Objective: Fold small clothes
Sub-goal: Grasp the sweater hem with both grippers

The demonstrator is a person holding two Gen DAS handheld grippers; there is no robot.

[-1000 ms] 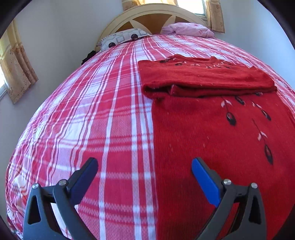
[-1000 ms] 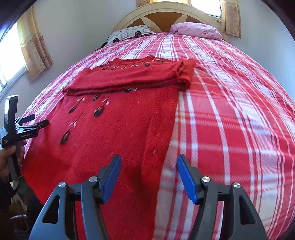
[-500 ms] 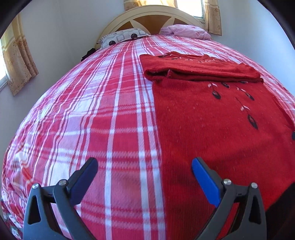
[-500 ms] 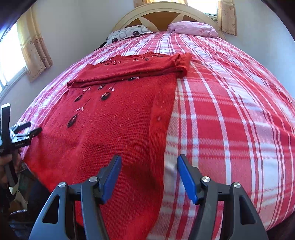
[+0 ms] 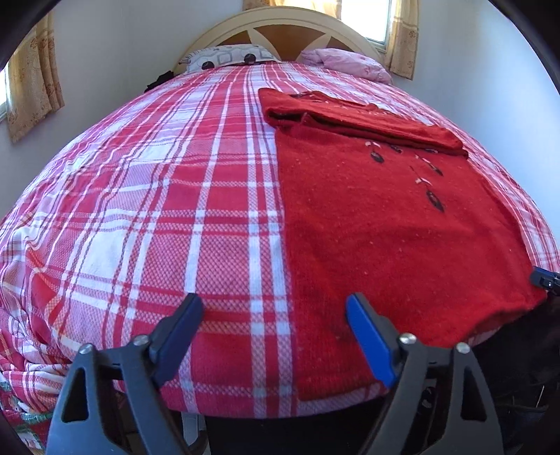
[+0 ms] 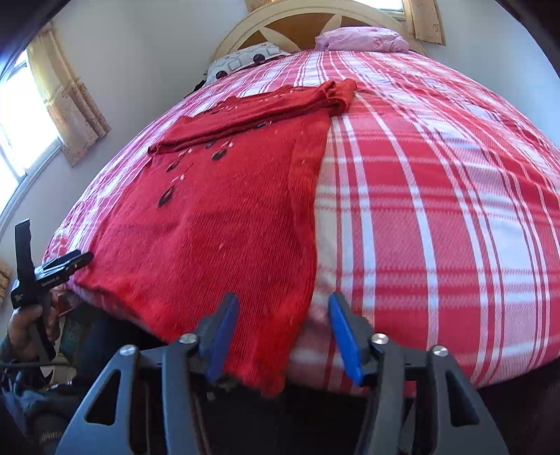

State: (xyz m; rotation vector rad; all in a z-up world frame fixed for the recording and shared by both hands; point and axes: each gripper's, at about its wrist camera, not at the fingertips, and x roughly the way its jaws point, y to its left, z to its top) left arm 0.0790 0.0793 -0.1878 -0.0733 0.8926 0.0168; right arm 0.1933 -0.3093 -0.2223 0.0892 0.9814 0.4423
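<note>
Closest in, both grippers hover at the foot edge of the bed and both have just been closing a bit, jaws still apart. The left gripper (image 5: 273, 311) straddles the left bottom corner of the red sweater (image 5: 385, 224), pads not pressing on it. The right gripper (image 6: 280, 308) has the sweater's right bottom corner between its fingers, no pinch yet. The sweater lies flat on the red plaid bedspread (image 5: 157, 196), top part folded over. Further back sit a patterned pillow (image 5: 227, 57), a pink pillow (image 5: 346, 63) and the headboard (image 5: 280, 28).
</note>
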